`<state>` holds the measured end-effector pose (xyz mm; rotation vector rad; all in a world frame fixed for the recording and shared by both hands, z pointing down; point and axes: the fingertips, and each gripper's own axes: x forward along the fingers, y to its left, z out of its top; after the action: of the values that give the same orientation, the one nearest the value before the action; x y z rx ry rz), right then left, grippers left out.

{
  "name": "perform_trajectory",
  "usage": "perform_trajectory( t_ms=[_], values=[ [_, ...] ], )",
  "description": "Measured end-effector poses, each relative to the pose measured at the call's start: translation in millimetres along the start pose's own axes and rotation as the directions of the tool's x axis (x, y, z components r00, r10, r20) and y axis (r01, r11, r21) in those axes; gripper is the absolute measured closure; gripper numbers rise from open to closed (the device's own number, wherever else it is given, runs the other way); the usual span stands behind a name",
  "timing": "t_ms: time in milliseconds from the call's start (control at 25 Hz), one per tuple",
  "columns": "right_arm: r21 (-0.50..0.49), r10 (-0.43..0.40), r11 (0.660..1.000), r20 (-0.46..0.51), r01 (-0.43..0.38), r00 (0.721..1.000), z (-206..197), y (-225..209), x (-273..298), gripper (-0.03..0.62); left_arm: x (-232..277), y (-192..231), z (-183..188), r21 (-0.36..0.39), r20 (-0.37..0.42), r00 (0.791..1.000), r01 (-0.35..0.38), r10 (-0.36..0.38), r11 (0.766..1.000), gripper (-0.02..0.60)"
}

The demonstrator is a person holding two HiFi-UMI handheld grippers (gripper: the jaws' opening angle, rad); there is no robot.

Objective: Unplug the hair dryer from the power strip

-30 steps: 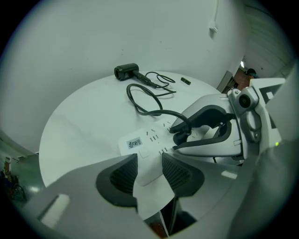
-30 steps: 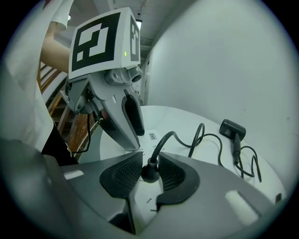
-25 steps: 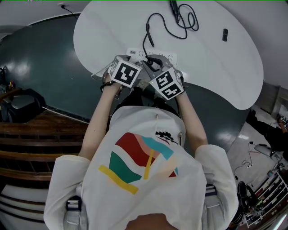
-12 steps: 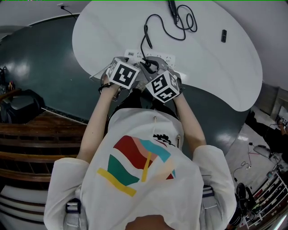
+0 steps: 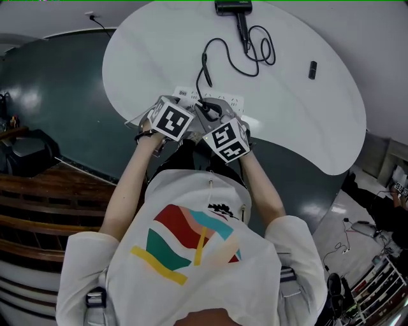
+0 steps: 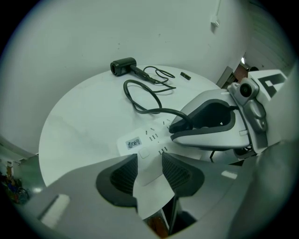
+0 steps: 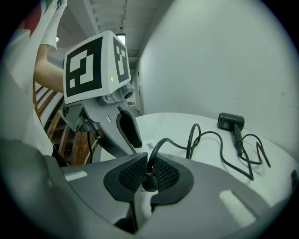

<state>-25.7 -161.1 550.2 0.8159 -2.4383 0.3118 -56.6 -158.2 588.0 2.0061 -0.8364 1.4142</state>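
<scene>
1. Jaws of the right gripper (image 7: pixel 148 173) are closing on the black plug (image 7: pixel 149 181). It stands upright between the two ribbed pads, and both pads meet its sides.
2. Jaws of the left gripper (image 6: pixel 149 164) stand wide and are clamped across the near end of the white power strip (image 6: pixel 142 142), one pad against each long side.
3. The plug is seated in the power strip, not yet pulled out, a little way along from the end held by the left gripper.
4. The black cord (image 7: pixel 196 135) rises from the plug in a curve. It then loops loosely across the white tabletop (image 5: pixel 306 121) to the hair dryer (image 5: pixel 233 7).
5. The hair dryer lies on its side at the far edge of the tabletop, well apart from the power strip, with its handle towards the person.
6. The power strip lies flat near the tabletop's near edge, right in front of the person. A small printed label (image 6: pixel 133 144) sits on its upper face beside the sockets.
7. From overhead, the two grippers are just beside each other above the strip, their marker cubes nearly touching.
8. A small dark object (image 5: pixel 312 70) lies alone on the tabletop, to the right of the cord's loops.
9. The person wears a white shirt (image 5: pixel 191 255) with a coloured print, and both bare forearms reach forward to the grippers.
</scene>
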Motion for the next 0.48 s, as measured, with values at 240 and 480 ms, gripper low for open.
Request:
perform_trajectory(
  t_ms=[240,480],
  values=[
    [0.019,0.01,1.0,0.006,-0.01,1.0,4,-1,1,0.543,-2,3,1,0.008,-0.014,1.0,0.004,-0.004,1.0,0.414],
    [0.33,0.014,0.935,0.325,-0.128,0.945,62,-24,-28,0.545,-3,3,2,0.017,-0.021,1.0,0.003,-0.002,1.0,0.416]
  ],
)
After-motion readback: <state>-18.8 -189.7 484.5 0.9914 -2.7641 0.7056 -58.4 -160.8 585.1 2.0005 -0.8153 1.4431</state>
